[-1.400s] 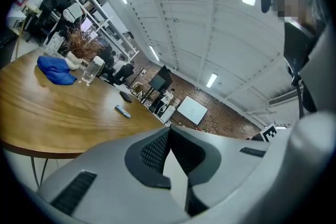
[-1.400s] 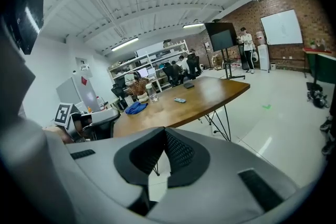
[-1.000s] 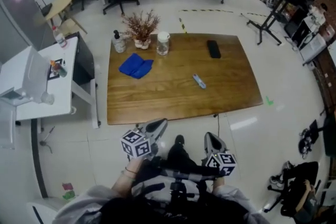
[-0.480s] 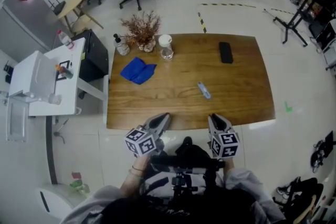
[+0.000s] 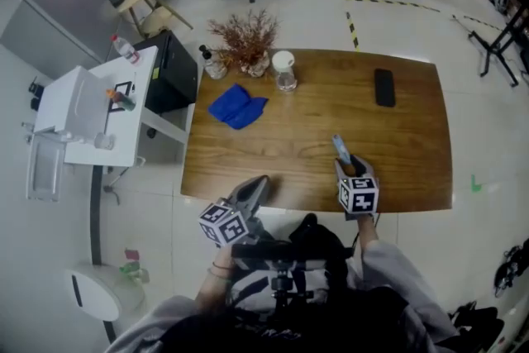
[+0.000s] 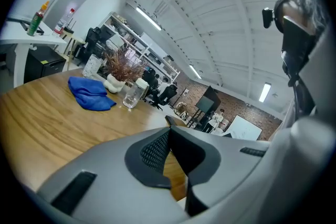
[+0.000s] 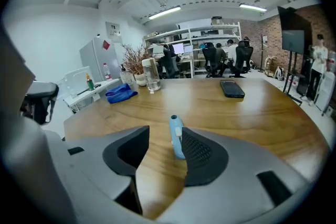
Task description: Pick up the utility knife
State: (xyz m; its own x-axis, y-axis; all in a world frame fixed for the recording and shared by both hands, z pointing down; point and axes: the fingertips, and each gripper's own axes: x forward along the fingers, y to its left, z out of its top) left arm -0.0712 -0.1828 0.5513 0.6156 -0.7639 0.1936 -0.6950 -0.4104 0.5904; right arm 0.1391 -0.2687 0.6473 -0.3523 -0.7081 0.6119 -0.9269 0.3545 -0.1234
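The utility knife (image 5: 340, 147), light blue and slim, lies on the wooden table (image 5: 413, 153) near its front edge. My right gripper (image 5: 351, 166) reaches over that edge, its tips at the knife's near end. In the right gripper view the knife (image 7: 176, 137) lies between the jaws, close beside the right pad (image 7: 198, 153). The right gripper (image 7: 164, 140) is opening and its pads do not press on the knife. My left gripper (image 5: 250, 193) hangs just short of the table's front edge, left of the right one. In its own view the left gripper (image 6: 169, 134) has its tips together and holds nothing.
A blue cloth (image 5: 237, 107), a glass jar (image 5: 285, 72), a vase of dried twigs (image 5: 248, 45) and a pump bottle (image 5: 213, 64) stand at the table's far left. A black phone (image 5: 384, 87) lies far right. A white side table (image 5: 99, 112) stands to the left.
My right gripper has come forward from in front of my body over the table's edge to the knife, and its jaws have opened. The left gripper has edged towards the table.
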